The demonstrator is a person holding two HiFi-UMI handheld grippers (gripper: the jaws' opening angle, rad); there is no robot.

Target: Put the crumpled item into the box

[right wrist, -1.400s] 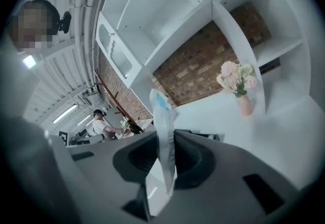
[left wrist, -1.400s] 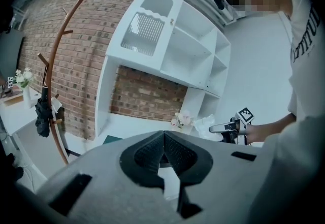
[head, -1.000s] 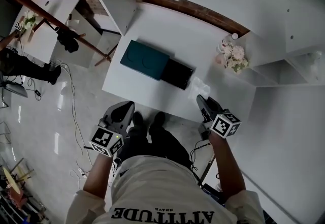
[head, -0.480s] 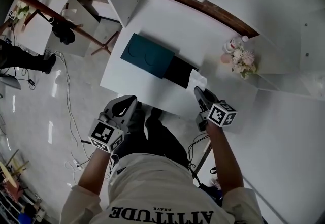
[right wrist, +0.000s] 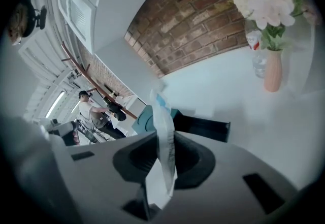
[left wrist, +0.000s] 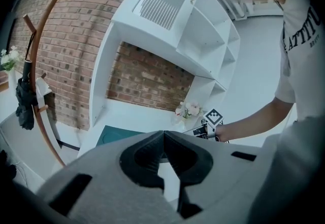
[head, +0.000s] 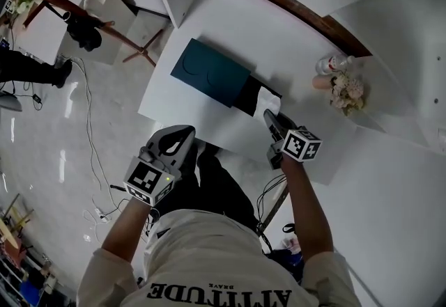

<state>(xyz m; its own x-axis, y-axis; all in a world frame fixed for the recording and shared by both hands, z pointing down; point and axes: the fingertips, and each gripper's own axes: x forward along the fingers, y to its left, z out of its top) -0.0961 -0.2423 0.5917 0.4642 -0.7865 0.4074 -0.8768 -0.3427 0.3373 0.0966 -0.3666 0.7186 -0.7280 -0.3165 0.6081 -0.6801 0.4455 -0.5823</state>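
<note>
A crumpled white packet (right wrist: 162,131) is pinched upright between the jaws of my right gripper (right wrist: 162,142), which is shut on it. In the head view the packet (head: 267,101) hangs over the right end of the open black box (head: 249,93), with my right gripper (head: 273,118) just behind it. The box's teal lid (head: 209,72) lies to the left of the box, against it. My left gripper (head: 172,148) is held off the table's front edge, and its jaws (left wrist: 163,137) meet with nothing between them.
A pink vase of pale flowers (head: 344,88) and a small bottle (head: 327,64) stand at the table's back right. White shelving (left wrist: 193,30) rises behind the white table (head: 293,41). A coat stand (head: 83,20) and cables sit on the floor to the left.
My right gripper has carried the white packet forward from the table's front edge to the black box. The left gripper has stayed near the front edge.
</note>
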